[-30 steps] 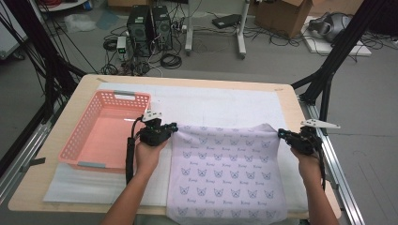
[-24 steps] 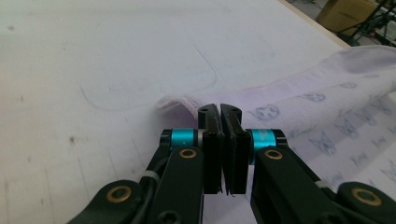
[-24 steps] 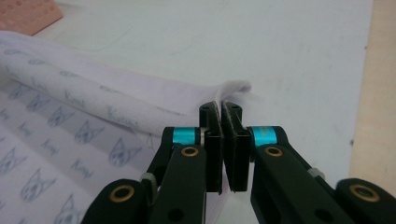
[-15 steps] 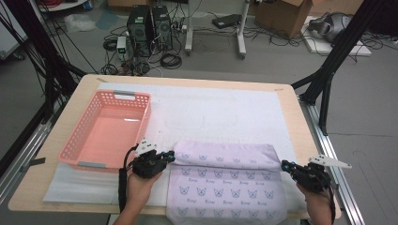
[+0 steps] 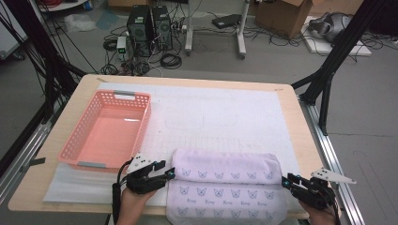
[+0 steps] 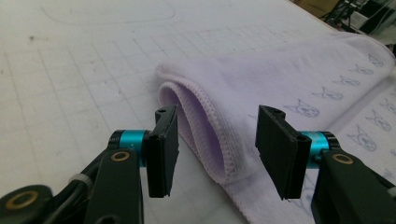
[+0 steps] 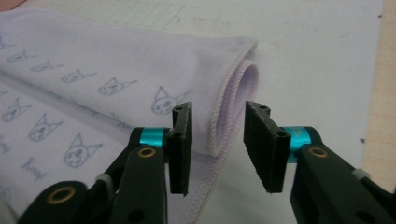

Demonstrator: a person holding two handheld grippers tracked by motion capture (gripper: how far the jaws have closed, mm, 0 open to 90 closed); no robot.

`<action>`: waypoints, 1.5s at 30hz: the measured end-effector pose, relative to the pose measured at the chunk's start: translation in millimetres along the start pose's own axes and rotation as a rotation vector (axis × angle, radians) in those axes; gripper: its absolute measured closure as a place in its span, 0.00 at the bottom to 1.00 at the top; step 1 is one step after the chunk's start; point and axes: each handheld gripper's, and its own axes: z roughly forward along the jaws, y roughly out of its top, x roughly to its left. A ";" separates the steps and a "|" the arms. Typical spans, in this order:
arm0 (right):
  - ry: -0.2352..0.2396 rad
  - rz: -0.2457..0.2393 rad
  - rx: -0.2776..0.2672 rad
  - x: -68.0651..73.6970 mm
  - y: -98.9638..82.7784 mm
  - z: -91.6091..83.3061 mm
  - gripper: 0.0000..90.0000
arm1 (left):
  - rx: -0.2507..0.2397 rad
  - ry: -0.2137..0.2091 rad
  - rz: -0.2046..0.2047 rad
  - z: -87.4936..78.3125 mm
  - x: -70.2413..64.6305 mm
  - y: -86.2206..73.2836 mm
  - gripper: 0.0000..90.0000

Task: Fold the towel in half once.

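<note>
A lilac towel printed with small cat faces lies folded over itself on the white mat, near the table's front edge. My left gripper sits at the fold's left end. Its jaws have just been opening and now stand apart. In the left gripper view the towel has its rolled edge between the left gripper jaws, untouched by the pads. My right gripper is at the fold's right end and has just been opening too. The right gripper straddles the towel hem without pressing it.
A pink slotted basket stands empty on the left of the table, just beyond my left hand. The white gridded mat covers most of the wooden tabletop. Black frame struts and cables stand around the table.
Both grippers drew the towel's far edge back toward the front edge, folding the towel in half. Their jaws, shut on the corners before, have opened and let go.
</note>
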 end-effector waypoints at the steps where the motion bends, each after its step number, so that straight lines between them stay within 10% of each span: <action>1: -0.006 0.003 -0.007 -0.1 0.2 -0.4 0.66 | 0.000 -0.001 -0.007 1.2 0.9 0.4 0.55; 17: -0.027 -0.001 -0.033 -21.0 26.0 20.1 0.59 | -0.003 -0.009 -0.004 28.1 12.0 22.0 0.49; 26: 0.010 -0.027 0.005 -25.4 43.6 54.8 0.57 | 0.102 0.003 -0.017 55.3 20.9 28.7 0.48; 31: 0.027 -0.093 0.071 -24.2 49.5 79.3 0.89 | 0.139 0.005 0.017 63.6 18.3 31.8 0.70; 34: 0.023 -0.140 0.056 -22.0 52.3 77.9 0.96 | 0.090 0.026 0.064 60.1 13.8 33.5 0.90; 45: 0.007 -0.125 -0.140 -9.7 47.3 32.2 0.95 | -0.118 -0.029 0.073 18.3 -5.4 29.6 0.88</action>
